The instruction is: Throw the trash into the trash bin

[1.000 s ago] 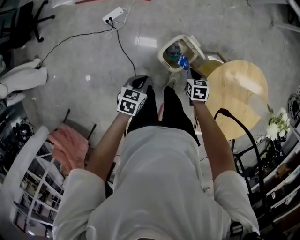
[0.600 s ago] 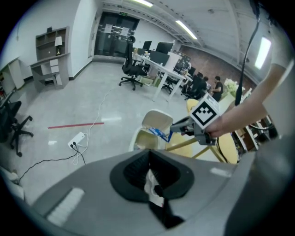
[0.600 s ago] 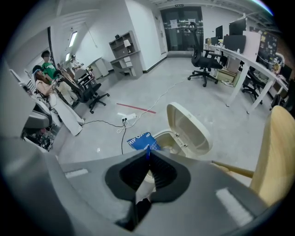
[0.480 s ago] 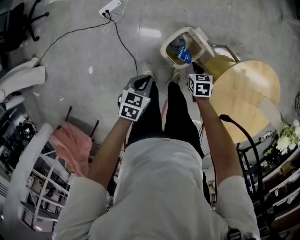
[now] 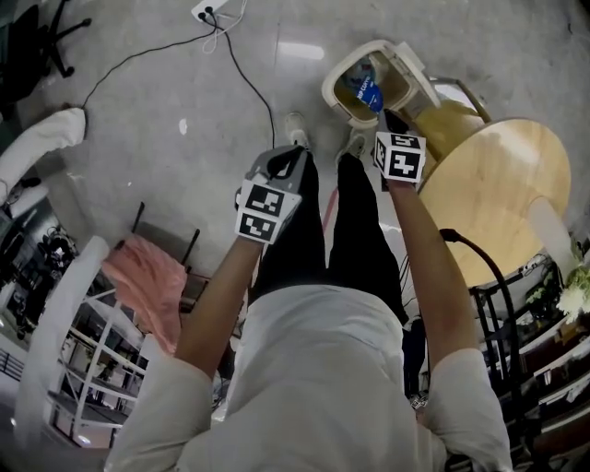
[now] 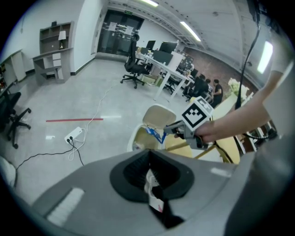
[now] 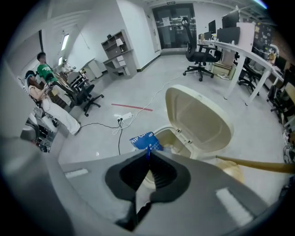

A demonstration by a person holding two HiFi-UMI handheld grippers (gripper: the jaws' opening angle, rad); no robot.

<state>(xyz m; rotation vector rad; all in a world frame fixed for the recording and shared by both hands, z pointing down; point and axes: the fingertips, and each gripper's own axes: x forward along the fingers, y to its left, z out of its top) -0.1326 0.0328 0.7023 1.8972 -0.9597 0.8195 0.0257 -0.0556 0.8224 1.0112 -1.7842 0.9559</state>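
A cream trash bin [image 5: 343,78] stands on the floor with its lid [image 7: 198,115] swung open. My right gripper [image 5: 383,114] is shut on a blue printed wrapper [image 5: 370,93], which hangs over the bin's mouth [image 7: 171,140]. The wrapper [image 7: 144,139] sticks out past the closed fingertips of the right gripper [image 7: 148,156]. My left gripper [image 5: 291,159] hovers left of the bin, above the person's legs. It is shut on a crumpled white scrap [image 6: 151,184] with a red spot. The left gripper view also shows the right gripper [image 6: 171,131] with the blue wrapper [image 6: 155,134] at the bin [image 6: 138,138].
A round wooden table [image 5: 502,180] stands right of the bin. A power strip [image 5: 210,9] and its black cable lie on the grey floor behind. A pink cloth [image 5: 147,281] and a white wire rack [image 5: 69,369] are at the left. Office chairs [image 7: 199,57] and desks stand further off.
Both grippers have sunk lower, each still shut on its piece of trash. The blue wrapper now hangs closer to the bin's open mouth.
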